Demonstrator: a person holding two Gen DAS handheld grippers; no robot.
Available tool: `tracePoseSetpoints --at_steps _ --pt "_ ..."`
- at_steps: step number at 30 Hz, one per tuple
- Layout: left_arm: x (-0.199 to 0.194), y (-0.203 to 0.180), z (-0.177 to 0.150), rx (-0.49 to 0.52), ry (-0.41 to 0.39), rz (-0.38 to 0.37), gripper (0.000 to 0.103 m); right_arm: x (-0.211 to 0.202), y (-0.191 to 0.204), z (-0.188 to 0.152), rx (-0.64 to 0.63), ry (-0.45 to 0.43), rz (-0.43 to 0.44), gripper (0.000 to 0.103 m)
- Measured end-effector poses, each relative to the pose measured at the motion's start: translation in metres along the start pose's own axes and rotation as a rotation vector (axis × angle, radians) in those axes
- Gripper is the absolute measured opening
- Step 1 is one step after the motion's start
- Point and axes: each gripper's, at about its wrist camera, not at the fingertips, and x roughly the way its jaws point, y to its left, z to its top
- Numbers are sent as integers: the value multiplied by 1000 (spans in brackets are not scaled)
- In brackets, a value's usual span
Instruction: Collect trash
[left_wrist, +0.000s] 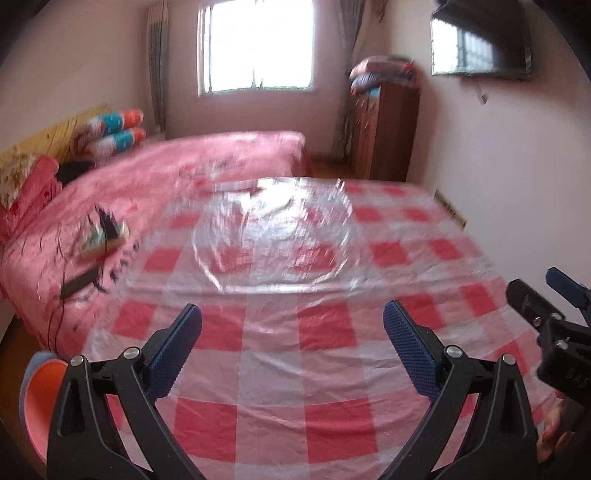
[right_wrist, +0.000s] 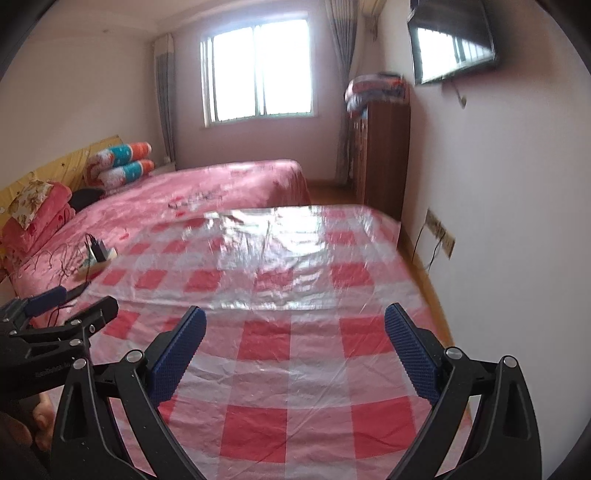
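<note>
Pink-and-white checked plastic sheet (left_wrist: 303, 354) covers the table in front of you, with the pink bed (left_wrist: 155, 177) beyond its far edge. Your left gripper (left_wrist: 291, 325) and right gripper (right_wrist: 295, 326) both hover above the sheet's near end, jaws spread wide and holding nothing. No trash shows anywhere on the sheet; the only loose items are the charger and cables (right_wrist: 94, 254) on the bed, just off the sheet's far-left corner. Probably you should sweep the view slowly around the sheet's edges before committing to a grasp.
</note>
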Motion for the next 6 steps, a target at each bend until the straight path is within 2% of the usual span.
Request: tracePoseSetpoints --at_steps 6 --pt "80 2 -9 -37 191 33 99 67 -1 -3 8 163 -19 96"
